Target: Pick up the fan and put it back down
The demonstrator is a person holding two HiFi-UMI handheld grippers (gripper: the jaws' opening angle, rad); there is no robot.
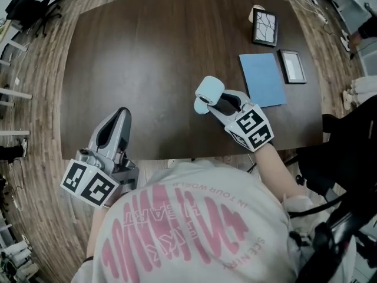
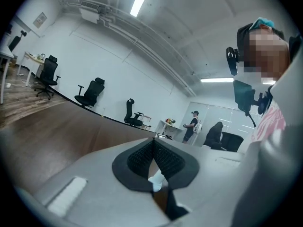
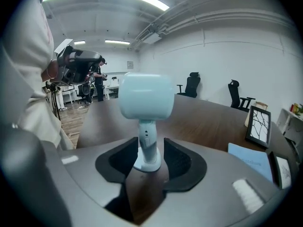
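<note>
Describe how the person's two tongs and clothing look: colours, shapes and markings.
The left tongs and right tongs have smooth grey moulded bodies that taper towards the tips. Black ribbed pads line the inner faces. Each carries a marker cube, white with bold black squares. No cables show. The person wears a white T-shirt with pink lettering.

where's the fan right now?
Head view, right of centre on the table: the fan stands upright between the open jaws of the right gripper, just left of the blue notebook.
</note>
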